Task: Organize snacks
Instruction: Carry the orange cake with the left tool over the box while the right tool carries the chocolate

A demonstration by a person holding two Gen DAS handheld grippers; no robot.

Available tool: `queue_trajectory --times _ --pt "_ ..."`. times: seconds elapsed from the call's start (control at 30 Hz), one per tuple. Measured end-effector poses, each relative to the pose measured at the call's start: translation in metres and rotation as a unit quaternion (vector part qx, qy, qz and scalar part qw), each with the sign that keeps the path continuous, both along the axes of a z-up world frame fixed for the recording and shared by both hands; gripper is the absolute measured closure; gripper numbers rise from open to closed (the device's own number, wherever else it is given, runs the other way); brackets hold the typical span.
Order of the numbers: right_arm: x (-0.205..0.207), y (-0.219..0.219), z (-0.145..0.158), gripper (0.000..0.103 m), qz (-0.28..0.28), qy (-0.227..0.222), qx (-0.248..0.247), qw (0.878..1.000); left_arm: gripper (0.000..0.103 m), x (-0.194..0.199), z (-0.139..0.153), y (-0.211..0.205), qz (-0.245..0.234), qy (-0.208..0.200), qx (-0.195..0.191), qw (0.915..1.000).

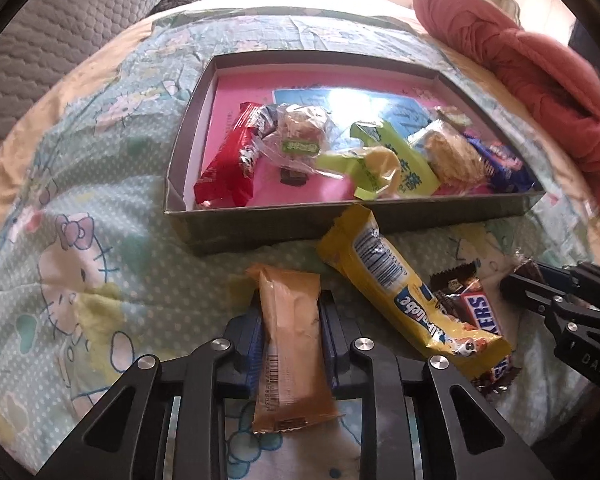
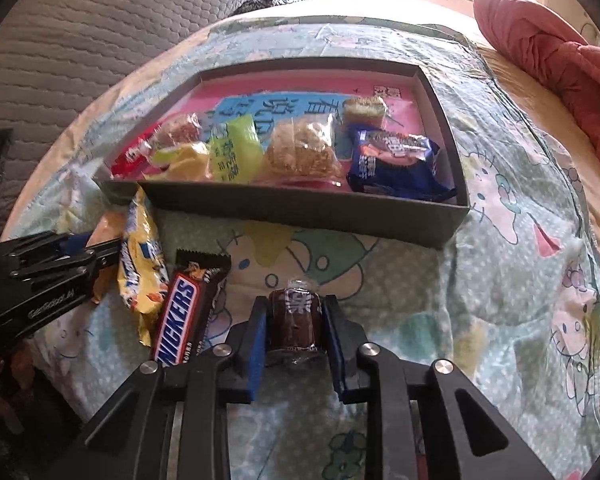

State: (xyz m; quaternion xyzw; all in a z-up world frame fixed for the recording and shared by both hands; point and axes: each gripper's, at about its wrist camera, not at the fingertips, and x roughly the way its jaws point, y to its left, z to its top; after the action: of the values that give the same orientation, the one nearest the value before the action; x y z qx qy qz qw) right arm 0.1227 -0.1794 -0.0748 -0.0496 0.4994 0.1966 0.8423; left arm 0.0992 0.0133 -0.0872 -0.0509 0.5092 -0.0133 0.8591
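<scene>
A bedspread (image 1: 80, 240) printed with cartoon cats covers the whole surface, and a pink bundle of cloth (image 1: 540, 80) lies at two o'clock in the left wrist view. On the bedspread sits a shallow grey box (image 1: 260, 224) with a pink floor, holding a red packet (image 1: 228, 168), a lime-green packet (image 1: 400, 160), a pale crispy cake in clear wrap (image 2: 300, 150) and a dark blue packet (image 2: 396, 164).

In front of the box, at five o'clock in the left wrist view, a long yellow packet (image 1: 400, 280) lies slantwise, its lower end resting over a Snickers bar (image 1: 476, 312).

The left gripper (image 1: 290, 308) is closed on an orange wrapper bar (image 1: 290, 344) — the bar runs lengthwise between the blue pads, sticking out beyond the fingertips toward twelve o'clock and back toward the camera. The right gripper (image 2: 296, 312) clamps a small dark sweet in clear wrap (image 2: 296, 316), which sits wholly between its fingers.

The right wrist view alone shows the dark blue packet whole and the Snickers bar uncovered, lying just beside the yellow packet at nine o'clock of the held sweet; the left wrist view alone shows the red packet in full.
</scene>
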Motion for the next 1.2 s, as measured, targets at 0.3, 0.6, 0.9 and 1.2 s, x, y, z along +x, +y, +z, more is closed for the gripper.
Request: queue_trajectory --times 0.3,0.6,0.9,1.2 --pt "0.005 -0.010 0.021 0.076 -0.008 -0.024 0.057 0.998 0.083 -0.010 0.022 0.013 0.007 -0.029 -0.037 0.9989" --pt "0.012 -0.010 0.035 0.076 -0.002 -0.052 0.077 0.996 0.083 -0.010 0.051 0.023 0.022 -0.064 -0.050 0.9964" --pt "0.026 -0.002 0.044 0.076 0.011 -0.070 0.088 0.994 0.083 0.006 0.064 0.027 0.033 -0.089 -0.048 0.9943" --pt "0.051 0.002 0.051 0.076 0.007 -0.086 0.107 0.990 0.083 0.032 0.075 0.030 0.047 -0.113 -0.056 0.9909"
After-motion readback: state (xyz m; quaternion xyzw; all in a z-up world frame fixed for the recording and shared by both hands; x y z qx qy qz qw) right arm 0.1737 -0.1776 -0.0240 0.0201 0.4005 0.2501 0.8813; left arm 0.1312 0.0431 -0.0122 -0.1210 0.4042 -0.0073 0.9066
